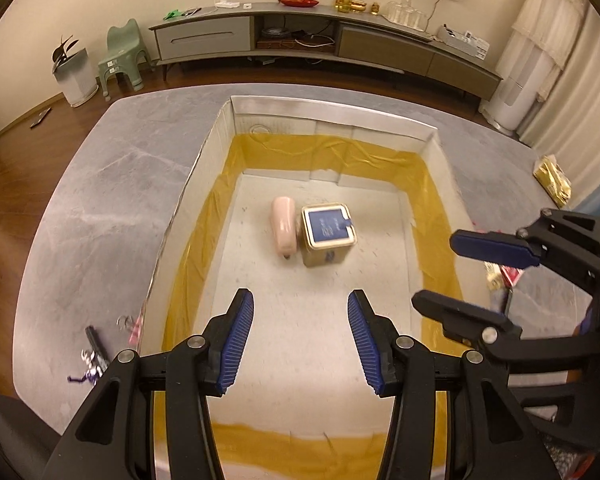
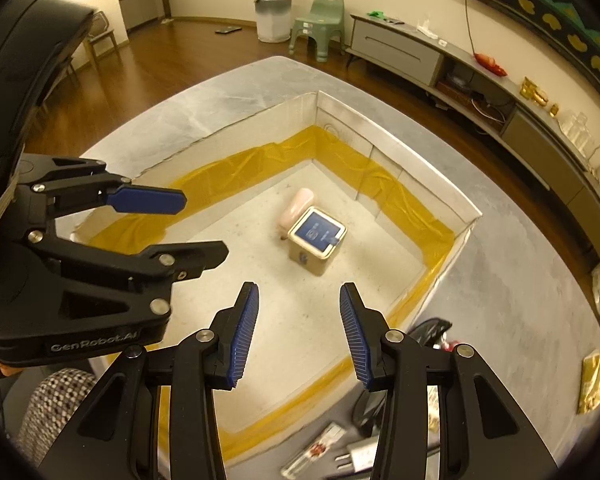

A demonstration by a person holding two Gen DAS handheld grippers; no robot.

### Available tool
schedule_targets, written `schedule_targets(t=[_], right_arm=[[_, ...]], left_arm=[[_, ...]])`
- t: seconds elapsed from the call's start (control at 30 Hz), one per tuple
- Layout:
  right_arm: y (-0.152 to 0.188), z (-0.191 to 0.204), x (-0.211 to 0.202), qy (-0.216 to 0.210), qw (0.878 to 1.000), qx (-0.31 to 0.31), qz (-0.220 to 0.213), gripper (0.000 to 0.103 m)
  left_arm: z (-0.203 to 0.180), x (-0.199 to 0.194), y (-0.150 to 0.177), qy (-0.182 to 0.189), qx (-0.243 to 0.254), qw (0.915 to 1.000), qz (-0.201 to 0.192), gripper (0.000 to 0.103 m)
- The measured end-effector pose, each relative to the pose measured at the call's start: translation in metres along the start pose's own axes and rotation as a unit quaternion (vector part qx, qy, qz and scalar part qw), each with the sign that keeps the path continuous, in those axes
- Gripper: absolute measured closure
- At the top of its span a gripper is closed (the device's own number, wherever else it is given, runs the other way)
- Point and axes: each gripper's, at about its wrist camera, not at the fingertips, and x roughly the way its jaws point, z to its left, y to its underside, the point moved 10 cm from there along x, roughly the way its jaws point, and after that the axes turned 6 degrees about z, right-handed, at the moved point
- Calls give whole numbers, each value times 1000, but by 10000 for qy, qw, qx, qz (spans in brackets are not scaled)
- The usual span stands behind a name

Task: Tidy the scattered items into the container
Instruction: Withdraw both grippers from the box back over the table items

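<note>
Both the left gripper (image 1: 300,340) and right gripper (image 2: 299,334) hover with fingers wide and empty over the white, yellow-taped cardboard box (image 1: 332,120), where a pink bottle (image 1: 285,226) and blue-lidded square tin (image 1: 329,236) already lie; next, probably, comes fetching the gold foil packet (image 2: 594,382) on the grey counter (image 1: 100,208), to the right of the box.

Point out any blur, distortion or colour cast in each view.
Left wrist view: warm yellowish cast, fisheye bends the TV cabinet, the tin and the right gripper look motion-smeared. Right wrist view: same warm cast, curved table edges, tin sharper, dark corners.
</note>
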Motion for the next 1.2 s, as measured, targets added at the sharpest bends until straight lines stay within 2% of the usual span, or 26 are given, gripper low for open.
schedule_targets(t=[0.43, 0.67, 1.2], right_arm=[[34, 16, -40, -197, 9994, 170, -240, 58], [56, 24, -55, -533, 9967, 426, -433, 58], [102, 20, -86, -1150, 9836, 1052, -910, 58]], left_arm=[[-17, -37, 43, 96, 114, 9999, -41, 52], [-30, -47, 61, 109, 245, 9996, -58, 52], [-82, -69, 103, 424, 460, 9979, -157, 52]])
